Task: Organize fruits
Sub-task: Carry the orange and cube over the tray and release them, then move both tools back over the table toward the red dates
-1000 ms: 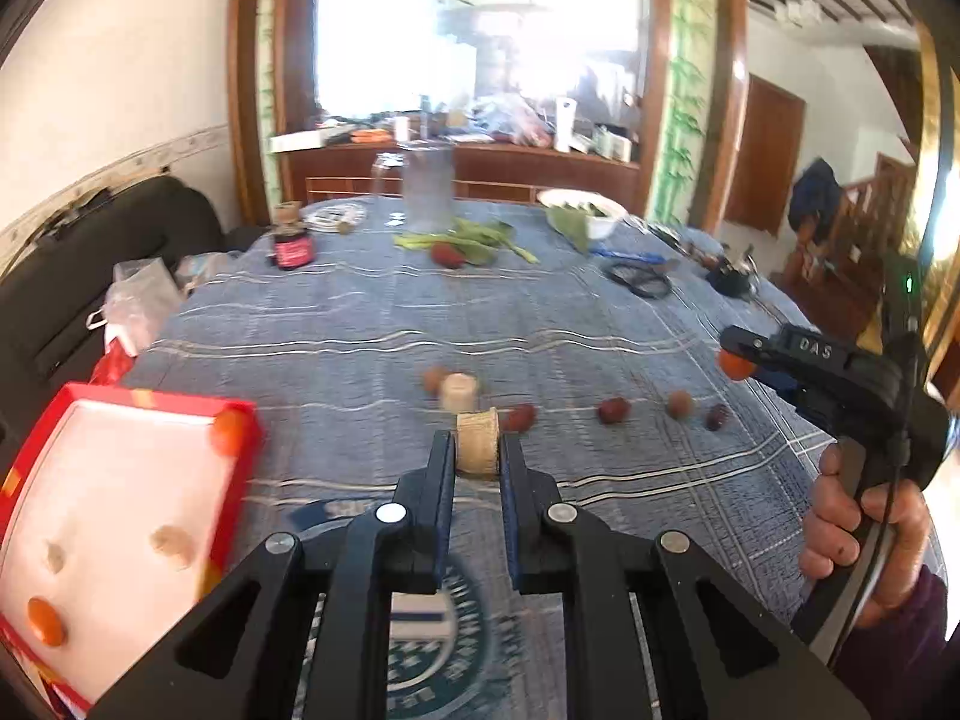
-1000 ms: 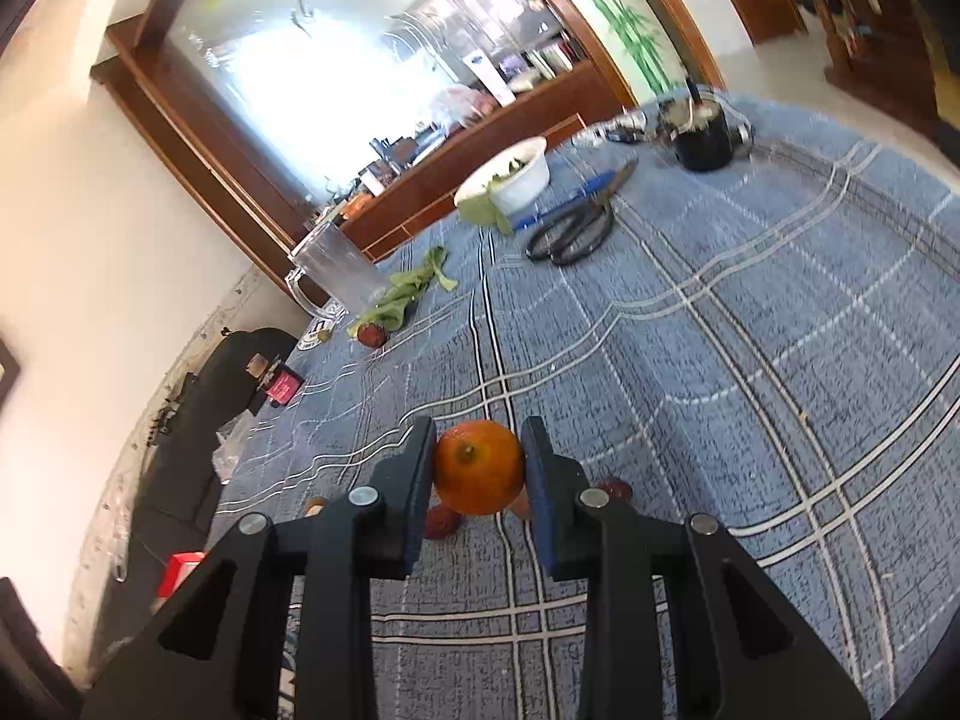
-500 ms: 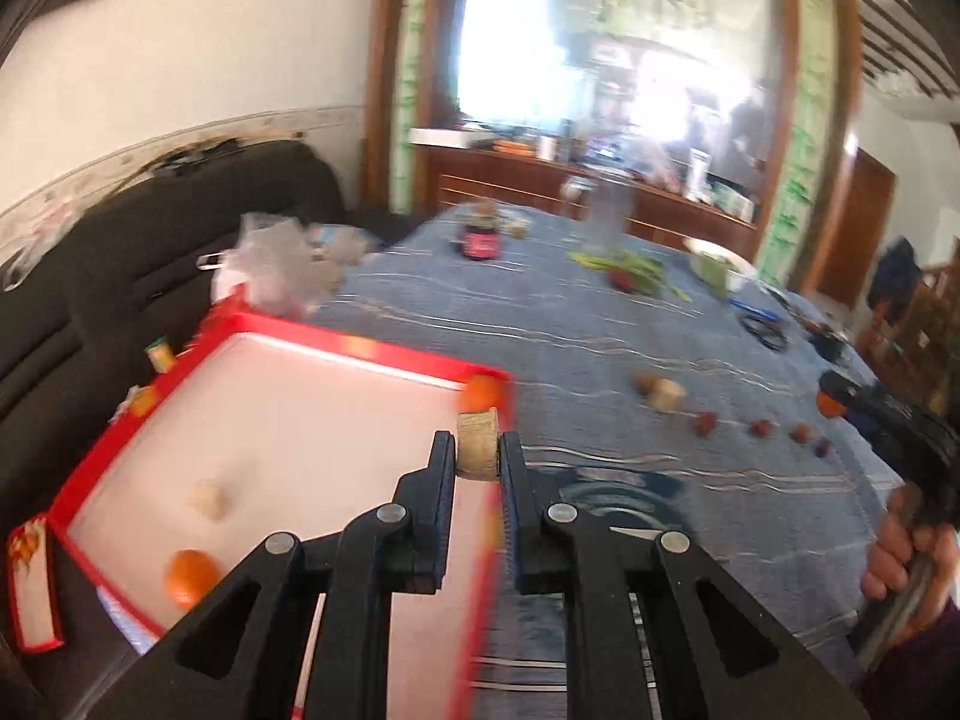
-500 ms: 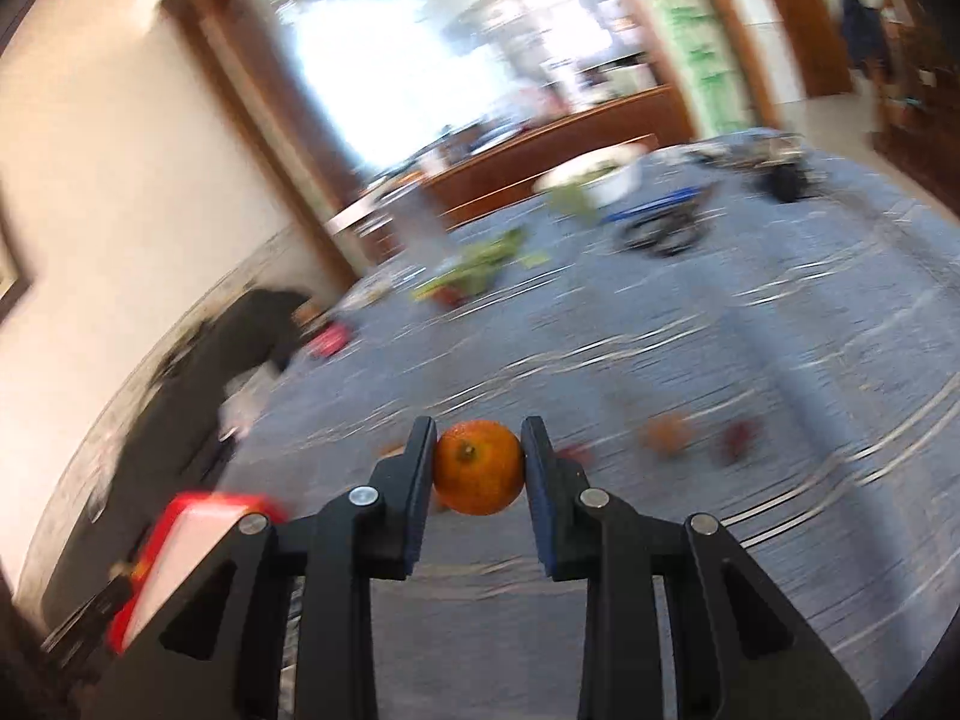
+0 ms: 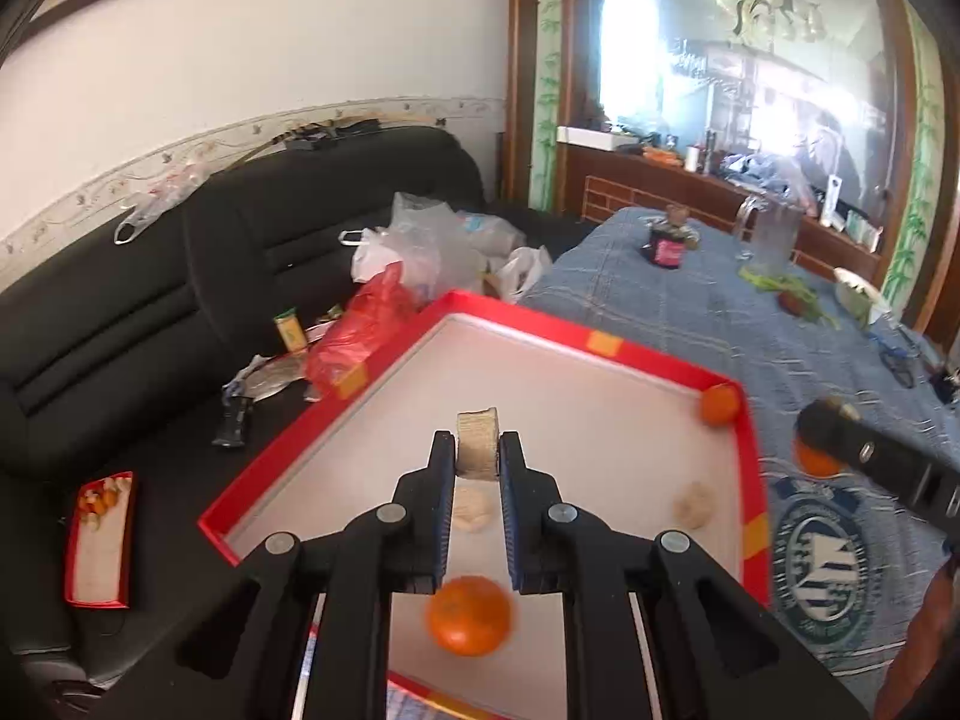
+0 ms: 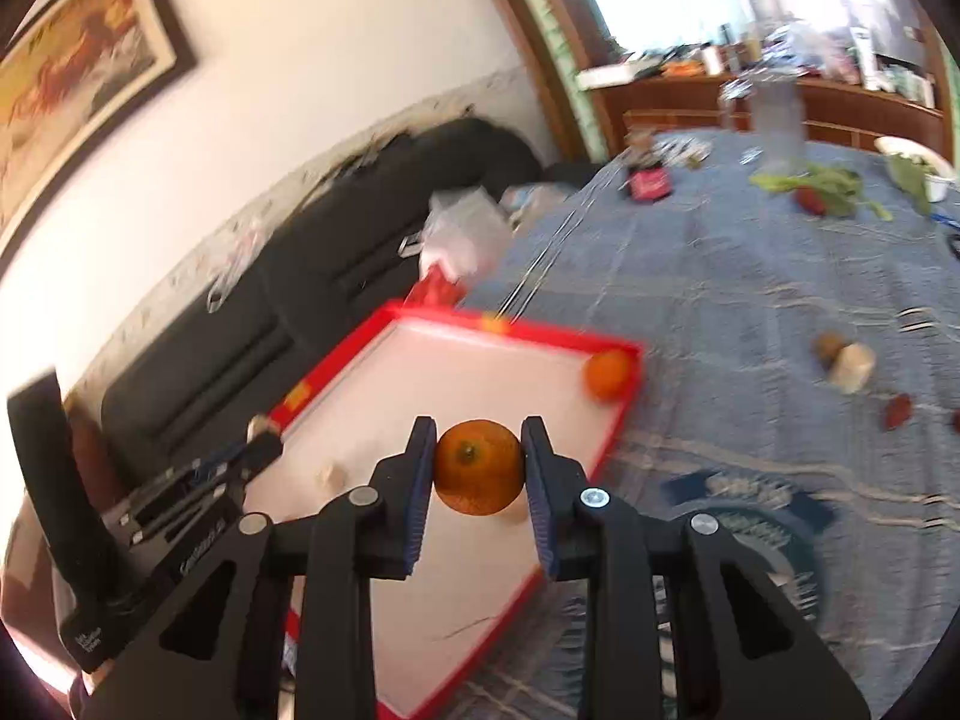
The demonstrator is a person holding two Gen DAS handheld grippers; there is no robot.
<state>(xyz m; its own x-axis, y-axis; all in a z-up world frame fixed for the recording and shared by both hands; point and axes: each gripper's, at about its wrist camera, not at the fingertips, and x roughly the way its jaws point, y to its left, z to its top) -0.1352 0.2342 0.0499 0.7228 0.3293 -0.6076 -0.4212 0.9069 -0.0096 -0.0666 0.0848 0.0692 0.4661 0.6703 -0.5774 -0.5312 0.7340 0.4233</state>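
Both claws hang over the red tray (image 5: 660,360) at frame centre to drop their loads inside: the left gripper (image 5: 478,459) pinches a pale chunk (image 5: 477,443), the right gripper (image 6: 478,468) clamps an orange (image 6: 478,467).

You're clearly in somebody's home, a lived-in dining and living room built around a big table under a blue plaid tablecloth (image 5: 690,312). Right beside the table you've got a black leather sofa (image 5: 198,276) piled with plastic bags (image 5: 432,240), with a framed horse painting (image 6: 78,78) on the wall above it. Past the table's far end there's a wooden sideboard (image 5: 678,180) crowded with household clutter, and a chandelier (image 5: 774,6) overhead.
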